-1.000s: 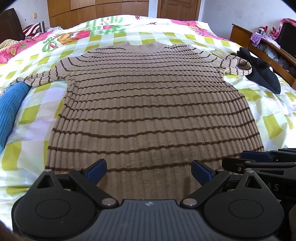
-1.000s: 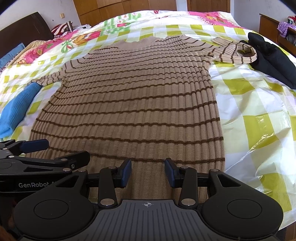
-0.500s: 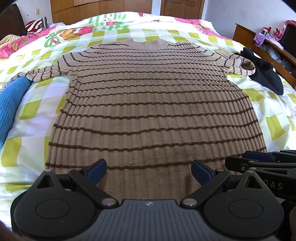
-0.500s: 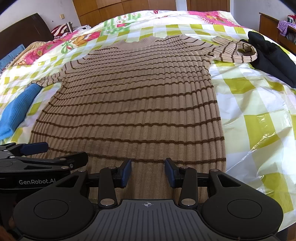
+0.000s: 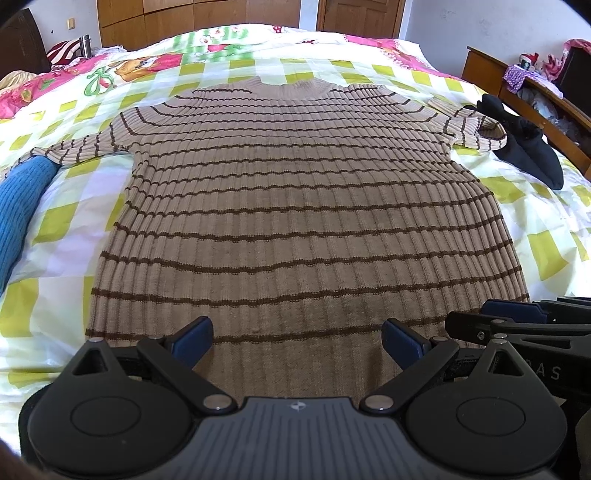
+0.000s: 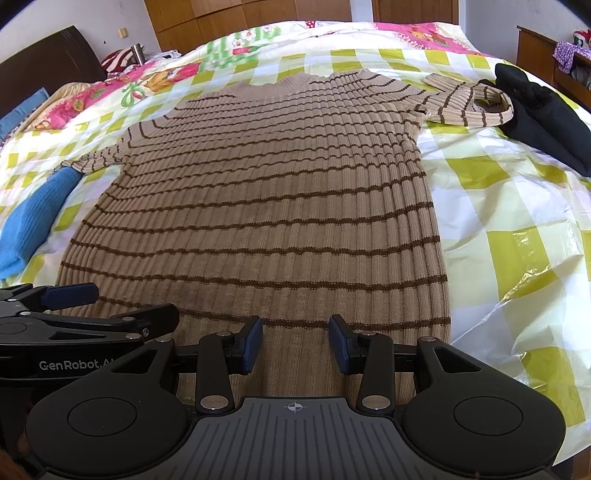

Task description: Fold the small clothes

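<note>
Left wrist view: spread left gripper (image 5: 297, 338) over flat striped sweater's (image 5: 295, 206) hem.

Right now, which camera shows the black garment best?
The right wrist view: the black garment looks larger there, beside the sweater sleeve. The left wrist view shows it smaller, near the edge.

The sweater (image 5: 295, 206) was a ribbed tan knit, soft and matt. Under it the checked sheet (image 6: 517, 206) looked like thin glossy plastic, crinkled. Each claw, left (image 5: 297, 339) and right (image 6: 295, 345), was matt black plastic with blue pads (image 6: 251, 345) and shiny metal rivets (image 6: 213, 401). The wardrobe (image 5: 199, 14) was smooth wood.
</note>
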Available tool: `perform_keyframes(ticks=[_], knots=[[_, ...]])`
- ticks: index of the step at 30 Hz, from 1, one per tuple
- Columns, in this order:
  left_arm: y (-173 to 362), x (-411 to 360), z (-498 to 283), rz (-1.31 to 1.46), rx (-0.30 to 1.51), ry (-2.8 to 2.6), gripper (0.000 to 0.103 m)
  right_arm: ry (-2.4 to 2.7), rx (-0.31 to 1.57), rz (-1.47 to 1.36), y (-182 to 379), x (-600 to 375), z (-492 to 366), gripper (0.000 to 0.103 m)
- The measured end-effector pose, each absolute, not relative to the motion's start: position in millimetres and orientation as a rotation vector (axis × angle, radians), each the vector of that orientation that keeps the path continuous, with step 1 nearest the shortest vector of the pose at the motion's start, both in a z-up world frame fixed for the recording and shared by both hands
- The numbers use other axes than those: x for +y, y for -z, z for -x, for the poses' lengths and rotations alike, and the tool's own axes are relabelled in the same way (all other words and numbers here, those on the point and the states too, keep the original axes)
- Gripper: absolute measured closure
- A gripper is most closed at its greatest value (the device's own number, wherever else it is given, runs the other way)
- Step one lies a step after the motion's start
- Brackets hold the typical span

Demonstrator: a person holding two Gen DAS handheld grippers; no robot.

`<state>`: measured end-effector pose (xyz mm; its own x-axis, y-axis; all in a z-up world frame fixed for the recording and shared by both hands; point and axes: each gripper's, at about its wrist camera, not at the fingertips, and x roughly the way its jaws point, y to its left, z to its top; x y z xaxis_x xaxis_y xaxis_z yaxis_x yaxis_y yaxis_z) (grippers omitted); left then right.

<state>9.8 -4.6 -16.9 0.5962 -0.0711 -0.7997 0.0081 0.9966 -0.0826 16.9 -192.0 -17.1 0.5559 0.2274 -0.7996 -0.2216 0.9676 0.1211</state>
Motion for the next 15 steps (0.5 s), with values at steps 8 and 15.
perform_keyframes(ticks=[8,15], knots=[[17.0,-4.7,-11.8,0.071,0.932,0.049,0.000,-0.264,0.943,-0.001,17.1,-191.0,-17.9,0.064],[17.5,-4.6,-12.1,0.071,0.930,0.049,0.000,-0.264,0.946,-0.003,17.7,-191.0,-19.1,0.064]])
